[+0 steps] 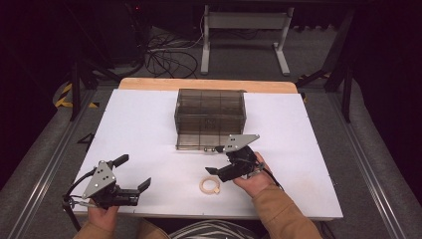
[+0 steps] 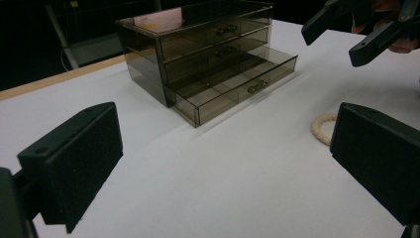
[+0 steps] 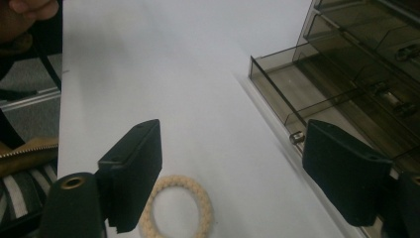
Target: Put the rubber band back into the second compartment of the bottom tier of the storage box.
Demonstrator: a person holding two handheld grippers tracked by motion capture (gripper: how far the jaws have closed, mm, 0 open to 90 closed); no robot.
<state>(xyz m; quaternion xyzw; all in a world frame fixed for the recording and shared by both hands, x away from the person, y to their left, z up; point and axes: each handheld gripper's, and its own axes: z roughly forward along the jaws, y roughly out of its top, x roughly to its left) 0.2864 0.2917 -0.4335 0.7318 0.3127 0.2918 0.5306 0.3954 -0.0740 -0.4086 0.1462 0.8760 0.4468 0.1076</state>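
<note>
1. Resting on a white board (image 1: pixel 149 114): a smoky clear drawer box (image 1: pixel 210 112) toward the far middle, bottom drawer (image 2: pixel 237 87) pulled out toward the near side, upper two drawers pushed in.
2. Lying flat on the board, near edge, a little right of centre: a cream braided ring (image 1: pixel 211 185), well apart from the box, nothing gripping it.
3. Held in the left hand (image 1: pixel 102 214) at the near left corner: left gripper (image 1: pixel 132 172), jaws spread wide, nothing between them, pointing right across the board.
4. Held in the right hand (image 1: pixel 254 179) just in front of the open drawer: right gripper (image 1: pixel 219 160), jaws also wide apart and empty, angled down and left.
5. Seen from the right gripper view: ring (image 3: pixel 178 208) just beyond and below the jaws, partly hidden behind the left pad, not touching either as far as can be told; open drawer (image 3: pixel 317 99) off to the right with its small knob close to the other pad.
6. Seen from the left gripper view: ring (image 2: pixel 323 128) partly hidden by the right-hand jaw, with the right gripper (image 2: pixel 346 34) hovering above it at top right.
7. Showing beyond the board: wooden table edge (image 1: pixel 209 84), grey floor, cables, a white frame.
</note>
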